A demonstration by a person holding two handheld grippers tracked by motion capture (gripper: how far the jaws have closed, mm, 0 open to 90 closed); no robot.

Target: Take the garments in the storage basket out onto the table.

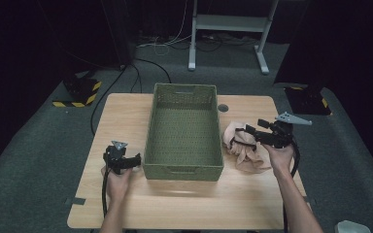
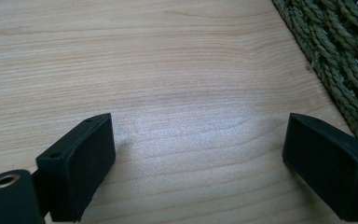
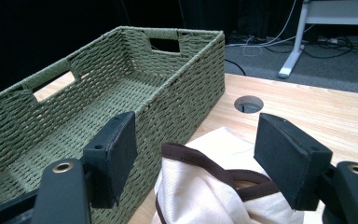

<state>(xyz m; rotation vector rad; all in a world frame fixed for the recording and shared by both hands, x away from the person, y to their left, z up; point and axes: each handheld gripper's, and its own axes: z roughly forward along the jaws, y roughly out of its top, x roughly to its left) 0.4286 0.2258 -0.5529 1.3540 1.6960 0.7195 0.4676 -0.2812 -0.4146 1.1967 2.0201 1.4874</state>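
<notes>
On the pale wooden bench [image 1: 184,194], the big rectangular basket of woven green rope [image 1: 184,131] is sitting right in the middle, its long side running away from the person, cut-out handles showing at both short ends. In the right gripper view its near wall is rising just left of the action. Just beside the basket's right wall, the crumpled cream cloth bag with dark brown trim [image 1: 245,145] is lying on the wood, close to the basket, with a round cable hole [image 1: 223,108] in the bench a little beyond it. The right tongs [image 1: 243,137] are hovering over that bag, the jaws spread wide with the brown-edged fabric lying between and below them; nothing is being pinched. Over on the other side, the left tongs [image 1: 137,160] are sitting low near the basket's front left corner, and the left gripper view is showing them gaping wide above bare wood grain, the green weave at the upper right edge.
</notes>
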